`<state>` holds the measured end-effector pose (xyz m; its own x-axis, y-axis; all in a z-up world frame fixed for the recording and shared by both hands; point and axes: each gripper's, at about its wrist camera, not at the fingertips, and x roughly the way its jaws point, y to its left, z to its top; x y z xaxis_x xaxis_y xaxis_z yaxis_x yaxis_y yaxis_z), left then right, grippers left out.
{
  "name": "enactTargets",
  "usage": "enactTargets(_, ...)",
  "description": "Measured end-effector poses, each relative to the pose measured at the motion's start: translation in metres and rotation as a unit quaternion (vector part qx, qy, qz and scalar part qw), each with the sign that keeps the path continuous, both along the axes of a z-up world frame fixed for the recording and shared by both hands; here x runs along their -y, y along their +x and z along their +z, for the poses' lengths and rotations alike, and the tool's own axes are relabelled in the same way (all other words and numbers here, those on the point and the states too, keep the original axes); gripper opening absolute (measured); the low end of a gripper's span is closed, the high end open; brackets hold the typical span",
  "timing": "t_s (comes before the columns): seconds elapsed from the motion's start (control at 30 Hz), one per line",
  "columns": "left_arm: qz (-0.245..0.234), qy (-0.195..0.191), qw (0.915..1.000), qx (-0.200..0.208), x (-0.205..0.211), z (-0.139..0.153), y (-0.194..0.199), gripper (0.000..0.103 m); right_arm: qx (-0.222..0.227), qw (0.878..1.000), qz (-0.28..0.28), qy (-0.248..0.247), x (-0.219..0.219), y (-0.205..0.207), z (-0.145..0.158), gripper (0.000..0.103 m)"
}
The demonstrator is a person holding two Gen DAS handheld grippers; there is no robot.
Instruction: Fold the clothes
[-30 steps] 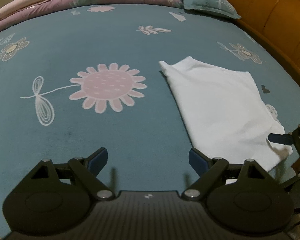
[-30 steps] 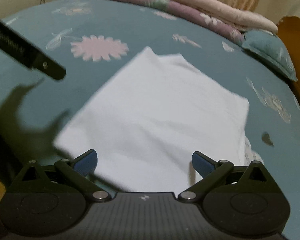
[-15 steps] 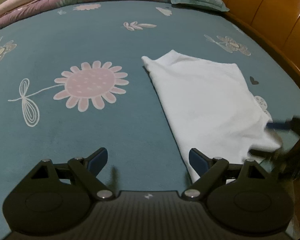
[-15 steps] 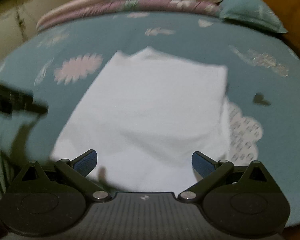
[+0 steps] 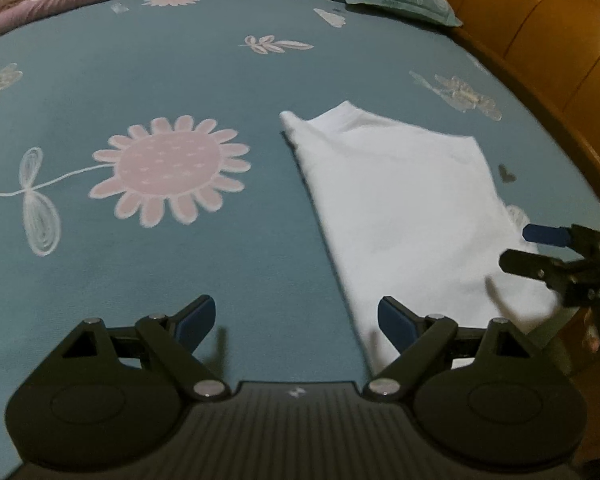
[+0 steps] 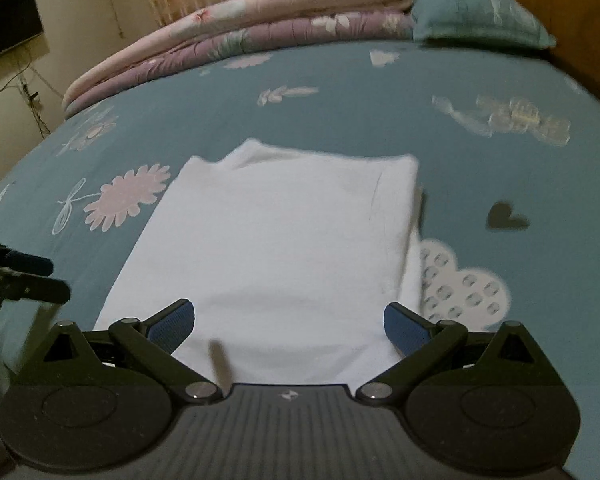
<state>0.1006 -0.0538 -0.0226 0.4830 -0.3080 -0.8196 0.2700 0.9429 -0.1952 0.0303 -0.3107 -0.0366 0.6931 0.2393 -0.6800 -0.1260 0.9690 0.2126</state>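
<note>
A white garment (image 6: 276, 248) lies folded into a flat rectangle on the teal flowered bedsheet (image 6: 380, 112). My right gripper (image 6: 288, 320) hovers over its near edge, open, with nothing between the blue pads. In the left wrist view the same white garment (image 5: 404, 208) lies to the right. My left gripper (image 5: 296, 320) stands open above bare sheet, its right finger over the garment's near left edge. The right gripper's fingers (image 5: 540, 248) show at the far right edge of that view; the left gripper's fingers (image 6: 24, 276) show at the left edge of the right wrist view.
Folded pink and purple quilts (image 6: 260, 28) and a teal pillow (image 6: 480, 16) lie at the far end of the bed. A wooden bed frame (image 5: 548, 60) runs along the right side. A dark screen (image 6: 8, 24) hangs on the left wall.
The right gripper has rolled and swung across, so the garment now lies square and centred before it. The left gripper has barely shifted. Both stay open.
</note>
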Motion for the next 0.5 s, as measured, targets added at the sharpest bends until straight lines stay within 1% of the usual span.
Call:
enactTargets(0.07, 0.004, 0.000, 1.0000, 0.003, 0.006, 0.000, 0.006, 0.088, 0.015, 1.000, 0.004, 0.018, 0.006, 0.010, 0.006, 0.103)
enactTargets(0.17, 0.000, -0.003, 1.0000, 0.001, 0.013, 0.000, 0.012, 0.088, 0.025, 0.999, 0.006, 0.032, 0.008, 0.037, 0.008, 0.103)
enactTargets(0.27, -0.004, -0.014, 0.9998, -0.014, 0.012, -0.002, 0.013, 0.088, 0.012, 1.000, 0.006, 0.018, 0.008, 0.069, -0.005, 0.103)
enactTargets(0.33, 0.001, -0.022, 0.9995, -0.021, 0.008, -0.004, 0.015, 0.088, -0.010, 1.000, -0.011, 0.016, 0.013, 0.084, -0.016, 0.103)
enactTargets(0.4, 0.007, -0.031, 0.9992, -0.024, 0.005, -0.005, 0.017, 0.088, -0.008, 0.999, -0.021, 0.030, 0.021, 0.079, -0.012, 0.103)
enactTargets(0.47, 0.009, -0.053, 0.9983, -0.025, 0.001, -0.005, 0.020, 0.088, -0.004, 0.999, -0.030, 0.045, 0.030, 0.071, -0.007, 0.103)
enactTargets(0.5, 0.008, -0.068, 0.9973, -0.027, 0.000, -0.005, 0.021, 0.088, -0.001, 0.998, -0.037, 0.045, 0.034, 0.064, -0.005, 0.103)
